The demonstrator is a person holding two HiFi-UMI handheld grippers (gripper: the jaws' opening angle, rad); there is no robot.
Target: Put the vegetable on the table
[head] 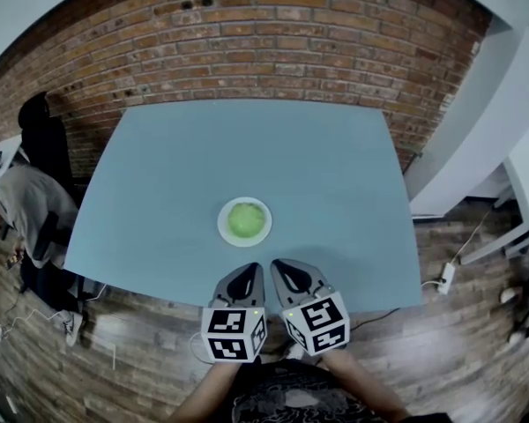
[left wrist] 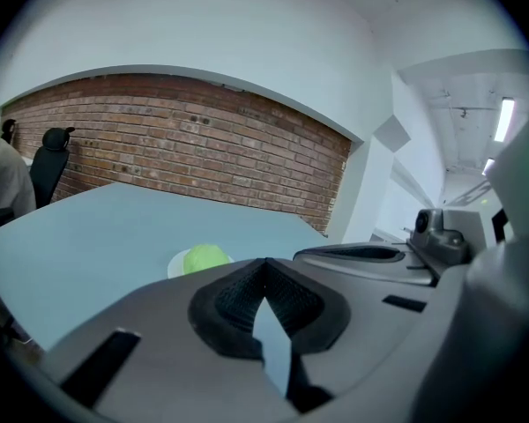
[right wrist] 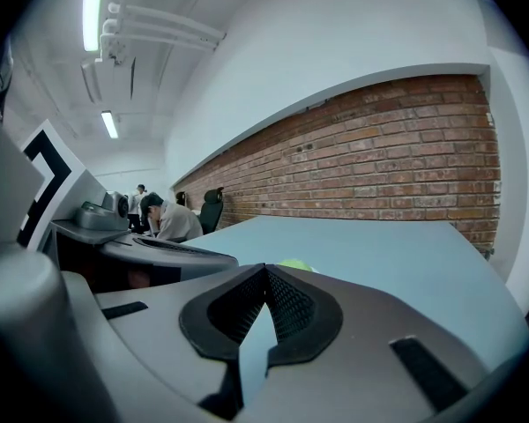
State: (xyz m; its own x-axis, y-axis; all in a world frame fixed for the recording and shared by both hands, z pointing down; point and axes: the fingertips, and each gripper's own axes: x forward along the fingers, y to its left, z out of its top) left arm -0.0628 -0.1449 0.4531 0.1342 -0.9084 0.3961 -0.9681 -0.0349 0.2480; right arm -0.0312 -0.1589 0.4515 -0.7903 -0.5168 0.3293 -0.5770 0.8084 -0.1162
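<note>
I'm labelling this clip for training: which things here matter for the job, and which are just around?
For the job: green vegetable, its white plate, blue table, left gripper, right gripper.
Just around: black chair, seated person, floor power strip, brick wall.

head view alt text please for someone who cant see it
A round green vegetable sits on a white plate near the front edge of a blue-grey table. The left tool and right tool hover side by side at that edge, both shut and empty, aimed at the plate.
</note>
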